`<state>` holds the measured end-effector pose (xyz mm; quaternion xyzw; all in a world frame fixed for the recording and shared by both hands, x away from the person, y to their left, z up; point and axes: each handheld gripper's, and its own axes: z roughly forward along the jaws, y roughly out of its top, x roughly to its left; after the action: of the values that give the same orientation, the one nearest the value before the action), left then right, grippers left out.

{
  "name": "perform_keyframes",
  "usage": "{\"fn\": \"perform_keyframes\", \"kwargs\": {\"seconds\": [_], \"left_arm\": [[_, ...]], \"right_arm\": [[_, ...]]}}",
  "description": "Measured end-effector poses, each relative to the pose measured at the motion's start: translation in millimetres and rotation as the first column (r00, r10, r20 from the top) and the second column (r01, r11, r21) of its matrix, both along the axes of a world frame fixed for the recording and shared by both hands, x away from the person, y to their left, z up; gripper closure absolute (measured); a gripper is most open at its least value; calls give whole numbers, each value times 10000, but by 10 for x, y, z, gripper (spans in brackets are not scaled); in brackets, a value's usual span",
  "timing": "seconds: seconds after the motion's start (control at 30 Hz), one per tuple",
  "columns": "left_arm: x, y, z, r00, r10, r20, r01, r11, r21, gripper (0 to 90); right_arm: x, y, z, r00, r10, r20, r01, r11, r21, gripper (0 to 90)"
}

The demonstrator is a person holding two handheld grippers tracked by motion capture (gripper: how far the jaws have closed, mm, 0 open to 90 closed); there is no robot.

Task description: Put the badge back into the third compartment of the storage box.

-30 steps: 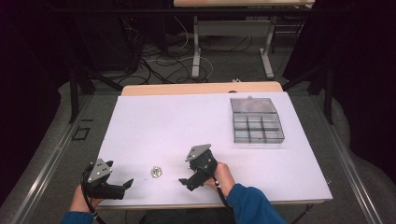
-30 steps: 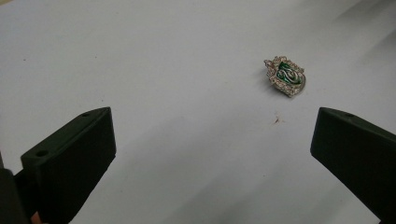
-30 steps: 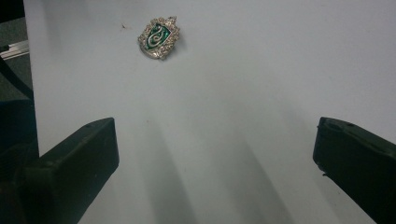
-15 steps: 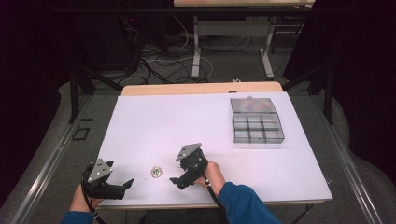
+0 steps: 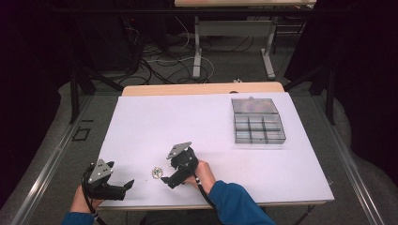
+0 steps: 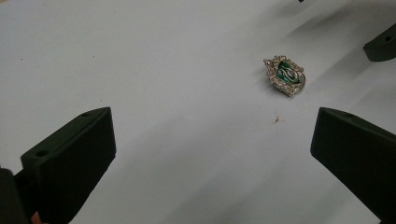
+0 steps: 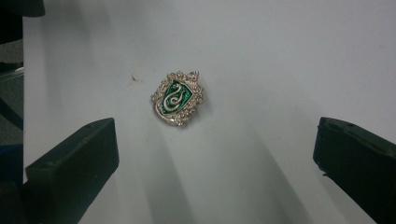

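Brooch (image 5: 156,173): small shield-shaped pin, green enamel face with a silver serpentine figure, beaded silver-gilt border (detail clearest in the right gripper view (image 7: 177,98)). It lies flat on the white tabletop (image 5: 197,126) near the front edge, left of centre, touching neither gripper. Left gripper (image 5: 126,185) sits at the front-left corner region, held in the person's left hand (image 5: 82,201), its fingers (image 6: 70,158) spread wide with nothing between them; in the left gripper view the brooch (image 6: 285,75) lies ahead and toward the right-hand finger, beyond the tips, with a tiny reddish speck (image 6: 277,120) on the tabletop just nearer the camera. A dark finger tip of the other gripper (image 6: 380,44) shows at that view's right edge. Right gripper (image 5: 169,180) is just beside the brooch on its right in the high view, held by the right hand (image 5: 199,174) on a blue sleeve (image 5: 234,204), grey three-cornered plate (image 5: 179,150) on top, tilted. Its fingers (image 7: 74,163) are likewise parted wide and hold nothing; the brooch lies ahead of them, within the span of the gap but nearer the left-hand finger, clear of both. Clear compartmented organizer box (image 5: 257,121) stands well apart toward the back-right corner of the tabletop, lid open and lying back; compartment contents cannot be made out. Cables (image 5: 155,63) on the floor beyond the back edge.
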<state>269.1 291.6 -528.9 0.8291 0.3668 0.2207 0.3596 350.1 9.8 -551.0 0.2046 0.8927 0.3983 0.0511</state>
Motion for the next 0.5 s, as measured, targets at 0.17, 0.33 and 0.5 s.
{"fn": "perform_keyframes", "kwargs": {"seconds": [0.17, 0.33, 0.5], "left_arm": [[1, -1, 1, 10000, -8, -9, 8, 10000, 5, 2], [2, -2, -6, 10000, 16, 88, -16, 10000, -70, 2], [2, -2, -3, 10000, -19, 1, 19, 10000, -35, 2]], "right_arm": [[34, 110, -33, 10000, -51, -52, 51, 10000, -30, 71], [43, 176, -46, 10000, -79, -29, 79, 10000, 12, 153], [43, 252, -56, 10000, -1, 74, 2, 9999, -115, 218]]}}
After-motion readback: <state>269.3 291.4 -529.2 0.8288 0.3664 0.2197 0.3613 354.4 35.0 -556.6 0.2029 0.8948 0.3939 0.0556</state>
